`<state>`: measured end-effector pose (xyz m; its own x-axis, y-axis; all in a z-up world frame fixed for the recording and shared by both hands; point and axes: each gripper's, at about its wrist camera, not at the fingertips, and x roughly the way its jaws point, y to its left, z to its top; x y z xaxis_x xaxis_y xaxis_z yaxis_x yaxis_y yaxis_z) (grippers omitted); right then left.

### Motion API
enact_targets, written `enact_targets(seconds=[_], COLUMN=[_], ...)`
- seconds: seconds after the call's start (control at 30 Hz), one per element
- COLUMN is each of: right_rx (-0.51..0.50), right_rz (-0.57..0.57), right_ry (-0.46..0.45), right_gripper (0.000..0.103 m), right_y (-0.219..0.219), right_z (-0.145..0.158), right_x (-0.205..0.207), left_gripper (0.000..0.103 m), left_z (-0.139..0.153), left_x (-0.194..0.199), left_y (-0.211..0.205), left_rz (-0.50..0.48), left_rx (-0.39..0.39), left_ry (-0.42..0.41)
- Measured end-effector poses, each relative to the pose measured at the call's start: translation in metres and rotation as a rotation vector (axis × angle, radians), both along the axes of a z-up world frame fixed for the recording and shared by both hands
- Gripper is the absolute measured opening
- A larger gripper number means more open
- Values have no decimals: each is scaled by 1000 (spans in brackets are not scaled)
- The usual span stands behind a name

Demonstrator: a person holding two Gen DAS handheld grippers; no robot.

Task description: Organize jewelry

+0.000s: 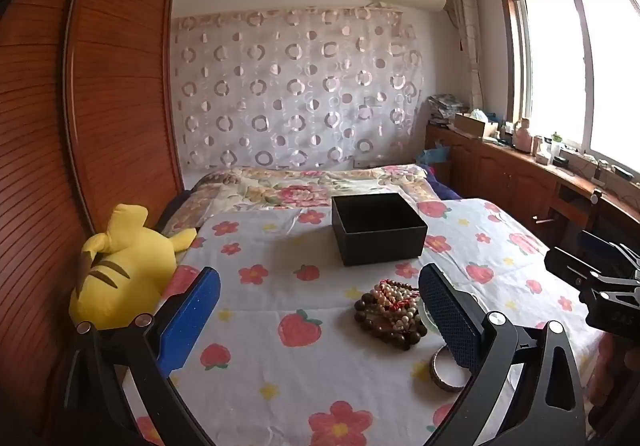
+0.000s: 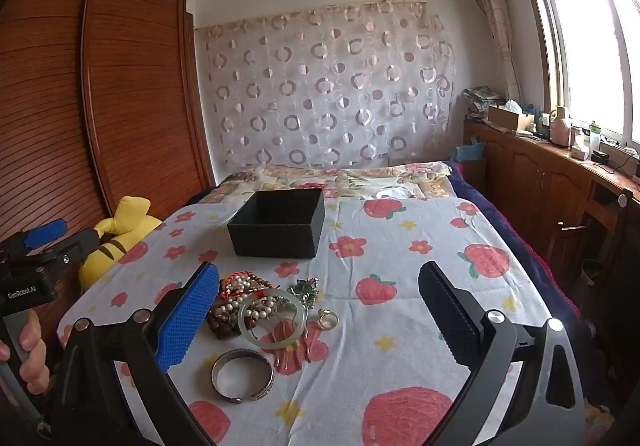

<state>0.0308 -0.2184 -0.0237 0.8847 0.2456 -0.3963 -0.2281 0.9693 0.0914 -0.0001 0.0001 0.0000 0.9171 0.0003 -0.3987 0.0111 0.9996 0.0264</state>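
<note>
An open black box (image 1: 378, 228) (image 2: 277, 224) stands empty on the flowered sheet. In front of it lies a jewelry pile (image 1: 388, 312) (image 2: 244, 306) of brown and pearl beads. A pale green jade bangle (image 2: 274, 320), a silver bangle (image 2: 242, 374) (image 1: 446, 372), a gold ring (image 2: 328, 319) and a green brooch (image 2: 306, 291) lie by the pile. My left gripper (image 1: 320, 320) is open and empty, the pile near its right finger. My right gripper (image 2: 318, 320) is open and empty above the jewelry. The right gripper's body shows at the left wrist view's right edge (image 1: 600, 282).
A yellow plush toy (image 1: 120, 266) (image 2: 116, 234) lies at the bed's left edge against a wooden wardrobe (image 1: 100, 86). A wooden cabinet (image 2: 552, 182) with clutter runs under the window on the right. A floral quilt (image 1: 304, 186) lies behind the box.
</note>
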Motion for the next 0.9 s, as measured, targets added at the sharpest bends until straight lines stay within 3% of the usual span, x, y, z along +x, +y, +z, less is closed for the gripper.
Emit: enact_targets(seconds=[0.9], right_rx=[6], right_rz=[1], right_ry=[-5], right_gripper=[101], right_y=[0], right_z=[1], right_x=[-2], left_gripper=[96], left_z=[0], left_x=[0], left_y=[0], left_rz=[-1], left_rx=[-5], left_ry=[1])
